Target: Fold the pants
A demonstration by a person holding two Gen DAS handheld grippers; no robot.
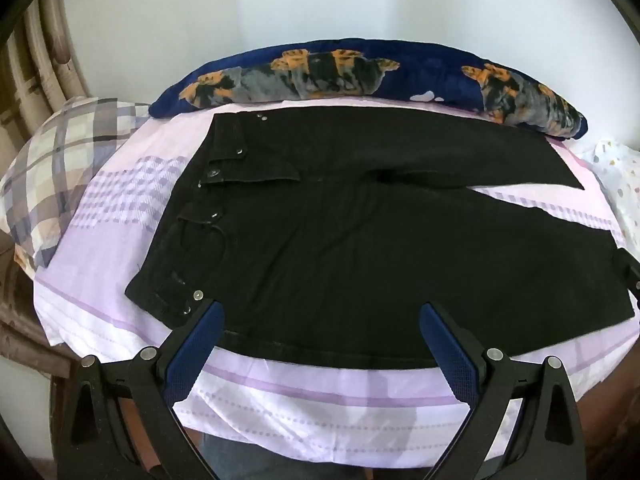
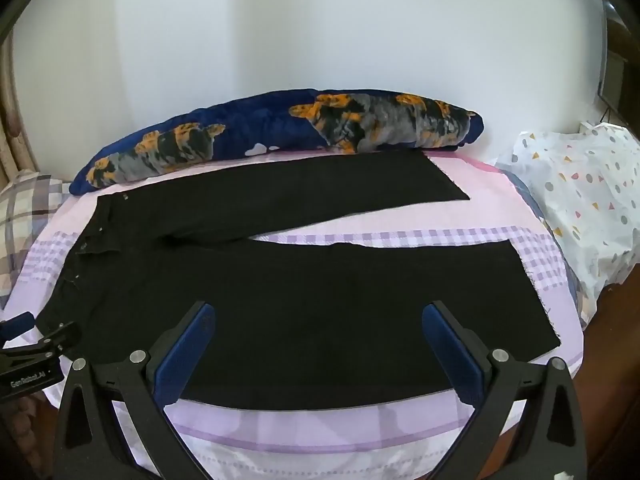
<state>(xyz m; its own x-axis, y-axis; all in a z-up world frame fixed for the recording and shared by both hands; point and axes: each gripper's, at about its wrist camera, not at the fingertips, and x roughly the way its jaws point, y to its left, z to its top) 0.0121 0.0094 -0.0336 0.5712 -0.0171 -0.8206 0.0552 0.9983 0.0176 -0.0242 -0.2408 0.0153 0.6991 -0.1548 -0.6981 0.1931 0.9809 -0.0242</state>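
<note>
Black pants (image 1: 360,248) lie flat on the bed, waistband to the left, both legs spread apart toward the right. They also show in the right wrist view (image 2: 304,296). My left gripper (image 1: 322,312) is open and empty, hovering over the near edge of the pants by the waistband. My right gripper (image 2: 318,312) is open and empty, over the near leg's front edge. The left gripper shows at the left edge of the right wrist view (image 2: 24,332). Part of the right gripper shows at the right edge of the left wrist view (image 1: 628,272).
The bed has a pink and purple checked sheet (image 1: 320,396). A long blue, orange and grey cushion (image 1: 360,72) lies along the wall behind the pants. A plaid pillow (image 1: 68,160) sits at the left; a white dotted cloth (image 2: 580,196) at the right.
</note>
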